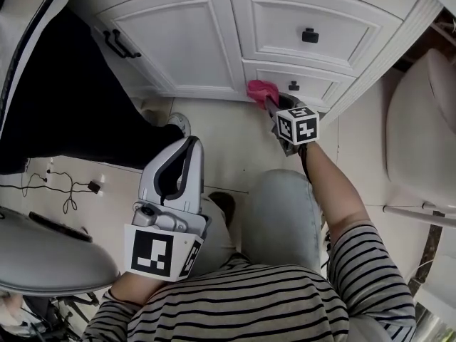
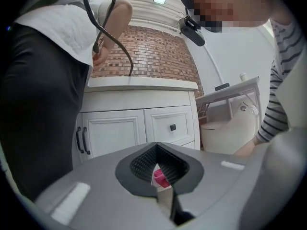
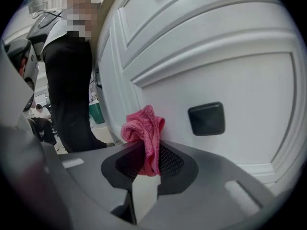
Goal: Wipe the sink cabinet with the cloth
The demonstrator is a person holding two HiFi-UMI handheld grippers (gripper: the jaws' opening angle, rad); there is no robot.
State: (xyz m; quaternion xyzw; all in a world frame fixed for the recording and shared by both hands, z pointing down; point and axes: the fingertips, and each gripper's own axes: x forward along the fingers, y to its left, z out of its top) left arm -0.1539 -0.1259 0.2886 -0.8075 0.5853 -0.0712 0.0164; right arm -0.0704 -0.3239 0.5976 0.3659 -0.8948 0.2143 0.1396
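Note:
The white sink cabinet (image 1: 214,34) fills the top of the head view, with a door, two drawers and black knobs. My right gripper (image 1: 274,102) is shut on a pink cloth (image 1: 261,89) and holds it against the lower drawer front, just left of its black knob (image 1: 293,86). In the right gripper view the cloth (image 3: 144,128) bunches out of the right gripper (image 3: 146,163) beside that knob (image 3: 206,119). My left gripper (image 1: 189,142) is shut on nothing and hangs back over my lap, away from the cabinet. In the left gripper view the left gripper (image 2: 156,147) points at the cabinet (image 2: 144,123).
A person in black (image 1: 64,105) stands close at the left, next to the cabinet door with the long black handle (image 1: 120,45). A white toilet (image 1: 427,120) stands at the right. A cable (image 1: 64,187) lies on the floor at the left. My knee (image 1: 281,212) is below the right gripper.

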